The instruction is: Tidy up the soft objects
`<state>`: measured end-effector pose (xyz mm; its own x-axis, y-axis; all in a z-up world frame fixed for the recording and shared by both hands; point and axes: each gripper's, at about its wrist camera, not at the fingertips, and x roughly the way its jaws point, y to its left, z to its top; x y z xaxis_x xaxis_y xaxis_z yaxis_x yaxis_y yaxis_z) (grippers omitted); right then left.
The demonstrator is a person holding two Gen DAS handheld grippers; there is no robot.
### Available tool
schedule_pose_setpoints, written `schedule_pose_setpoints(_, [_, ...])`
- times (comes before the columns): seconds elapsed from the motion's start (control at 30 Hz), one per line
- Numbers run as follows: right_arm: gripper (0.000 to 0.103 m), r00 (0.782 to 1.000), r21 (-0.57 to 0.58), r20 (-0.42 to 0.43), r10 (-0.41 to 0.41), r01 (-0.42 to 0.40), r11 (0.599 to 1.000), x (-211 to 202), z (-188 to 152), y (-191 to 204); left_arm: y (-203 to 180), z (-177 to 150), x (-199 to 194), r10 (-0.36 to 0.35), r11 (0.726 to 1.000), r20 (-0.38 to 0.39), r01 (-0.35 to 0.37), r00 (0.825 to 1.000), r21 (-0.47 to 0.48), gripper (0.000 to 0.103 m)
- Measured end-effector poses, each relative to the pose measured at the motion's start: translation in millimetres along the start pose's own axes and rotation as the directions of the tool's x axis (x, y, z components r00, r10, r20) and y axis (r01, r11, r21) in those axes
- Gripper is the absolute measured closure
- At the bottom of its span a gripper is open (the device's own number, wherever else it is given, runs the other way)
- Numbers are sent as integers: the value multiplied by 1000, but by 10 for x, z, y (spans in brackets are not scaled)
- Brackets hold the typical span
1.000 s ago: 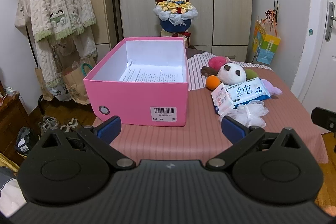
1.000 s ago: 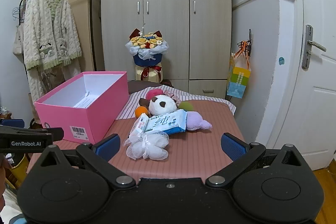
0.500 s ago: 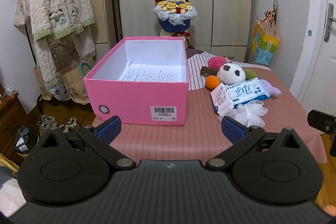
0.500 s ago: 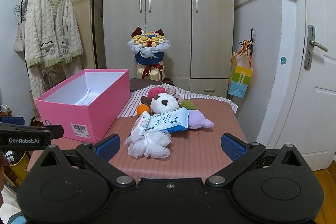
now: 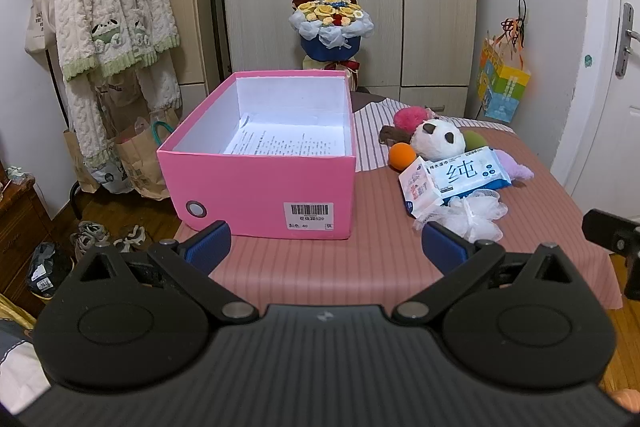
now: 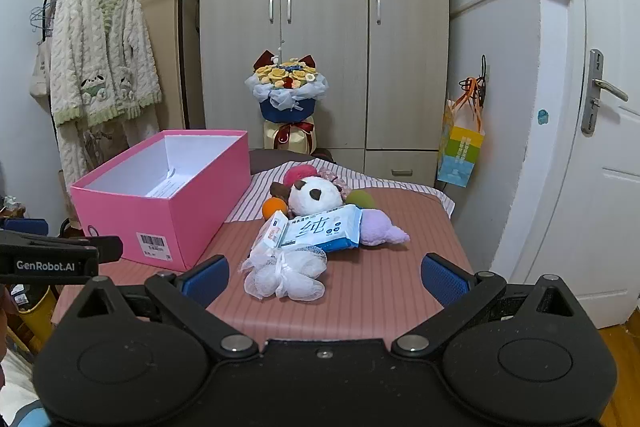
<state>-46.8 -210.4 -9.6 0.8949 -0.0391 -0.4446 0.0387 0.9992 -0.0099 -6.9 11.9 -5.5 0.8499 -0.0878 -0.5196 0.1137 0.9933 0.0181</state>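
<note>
An open pink box [image 5: 264, 183] [image 6: 160, 211] stands on the left of the pink striped table, with a printed sheet inside. To its right lies a pile of soft things: a white mesh bath puff [image 6: 286, 277] [image 5: 472, 213] at the front, a blue wet-wipes pack [image 6: 324, 231] [image 5: 466, 173], a small tissue pack [image 6: 272, 233], a panda plush [image 6: 314, 195] [image 5: 438, 139], an orange ball [image 6: 274, 207], a green ball [image 6: 360, 199], a pink pompom [image 5: 408, 117] and a purple plush [image 6: 380, 229]. My left gripper [image 5: 326, 247] is open and empty before the box. My right gripper [image 6: 324, 277] is open and empty, just short of the puff.
A flower bouquet [image 6: 286, 87] stands behind the table before the wardrobe [image 6: 320, 7]. A fleece robe [image 5: 108, 7] hangs on a rack at the left, with bags and shoes below. A door [image 6: 600, 107] is at the right. The left gripper's tip [image 6: 52, 259] shows in the right wrist view.
Both grippers have shifted slightly; the right one has edged a little closer to the pile. Nothing on the table has moved.
</note>
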Motion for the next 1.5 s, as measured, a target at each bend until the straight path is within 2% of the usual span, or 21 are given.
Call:
schedule_pose_setpoints(0.13, [0, 1000, -13, 9, 25, -25, 1000, -4, 21, -18, -43, 42, 1, -7, 1000, 2, 7, 1000, 4, 0])
schedule_pose_setpoints(0.23, [0, 997, -41, 36, 63, -61, 997, 0, 35, -35, -90, 123, 11, -31, 1000, 33, 31, 999, 2, 0])
schedule_pose_setpoints(0.37, [0, 986, -78, 94, 135, -128, 989, 122, 6, -121, -157, 234, -15, -135, 990, 156, 138, 979, -6, 0])
schedule_pose_setpoints(0.43, [0, 976, -88, 132, 171, -161, 983, 237, -32, -195, -242, 284, 26, -168, 986, 179, 167, 969, 19, 0])
schedule_pose_setpoints(0.57, [0, 975, -144, 93, 199, -185, 972, 522, -72, -229, -483, 366, 265, -184, 982, 169, 176, 968, 62, 2])
schedule_pose_setpoints(0.67, [0, 970, -189, 56, 236, -221, 957, 734, -162, -188, -633, 398, 541, -229, 972, 118, 221, 966, 78, 13])
schedule_pose_setpoints(0.73, [0, 965, -184, 24, 260, -251, 950, 898, -231, -164, -716, 438, 760, -276, 960, 55, 272, 960, 72, 33])
schedule_pose_setpoints(0.8, [0, 960, -170, 8, 281, -275, 946, 1061, -295, -153, -804, 464, 1008, -315, 947, -13, 315, 949, 64, 41])
schedule_pose_setpoints(0.9, [1, 952, -153, -12, 305, -303, 941, 1293, -365, -136, -888, 470, 1378, -335, 939, -103, 340, 937, 42, 46])
schedule_pose_setpoints(1.03, [3, 940, -118, -41, 339, -342, 932, 1551, -401, -125, -884, 473, 1749, -318, 945, -185, 327, 930, 21, 51])
schedule_pose_setpoints(1.23, [4, 924, -99, -82, 374, -381, 919, 1814, -441, -91, -804, 471, 2093, -287, 957, -254, 288, 924, -33, 55])
schedule_pose_setpoints(1.37, [4, 923, -104, -77, 376, -383, 918, 1885, -467, -79, -785, 426, 2282, -273, 962, -286, 265, 918, -68, 55])
schedule_pose_setpoints(1.4, [6, 924, -107, -76, 375, -382, 918, 1897, -479, -71, -783, 404, 2329, -275, 962, -297, 262, 915, -82, 55])
schedule_pose_setpoints(1.5, [22, 922, -101, -79, 380, -387, 917, 1945, -509, -73, -773, 361, 2426, -291, 956, -314, 263, 904, -131, 55])
